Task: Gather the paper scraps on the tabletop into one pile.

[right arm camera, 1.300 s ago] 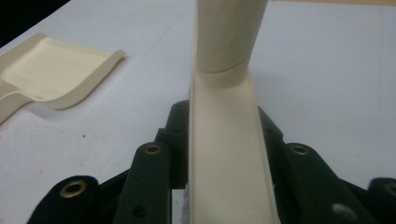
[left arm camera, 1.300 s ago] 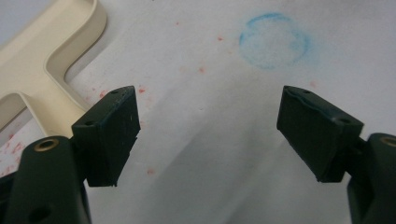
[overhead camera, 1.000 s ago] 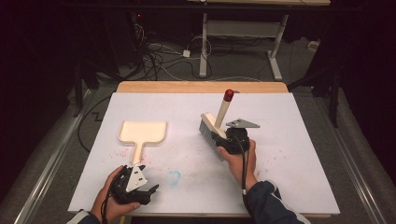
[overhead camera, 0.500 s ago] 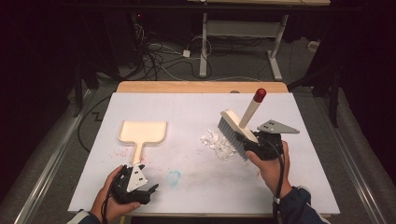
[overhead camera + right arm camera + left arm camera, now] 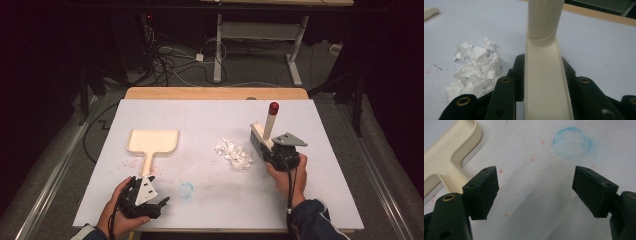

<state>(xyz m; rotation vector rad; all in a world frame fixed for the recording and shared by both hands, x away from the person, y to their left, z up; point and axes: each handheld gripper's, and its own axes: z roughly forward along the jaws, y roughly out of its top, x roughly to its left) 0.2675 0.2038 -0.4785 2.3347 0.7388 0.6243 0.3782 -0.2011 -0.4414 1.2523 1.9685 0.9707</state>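
In the high view, a white board point(image 5: 210, 125) covers the table, and the right gripper point(image 5: 276, 150) stands at its right side, its jaws clamped on the cream back of a hand brush point(image 5: 261, 136) whose red-capped handle rises tilted up and away. The right gripper view makes the grip plain: the black jaws press both sides of the brush's point(image 5: 546, 82) long cream body, with the round handle running up out of the top. A pile of torn white paper scraps point(image 5: 233, 153) lies just left of the brush bristles; close up, the scraps point(image 5: 475, 70) are crumpled and loosely heaped. A cream dustpan point(image 5: 151, 142) lies flat on the left half of the board, well apart from the scraps, handle toward the person. The left gripper point(image 5: 146, 199) rests low near the front edge, just short of that handle. The left gripper view shows its jaws spread wide with nothing between them, above a faint blue ring mark point(image 5: 572, 143) and red specks, with the dustpan handle point(image 5: 446, 162) at the left.
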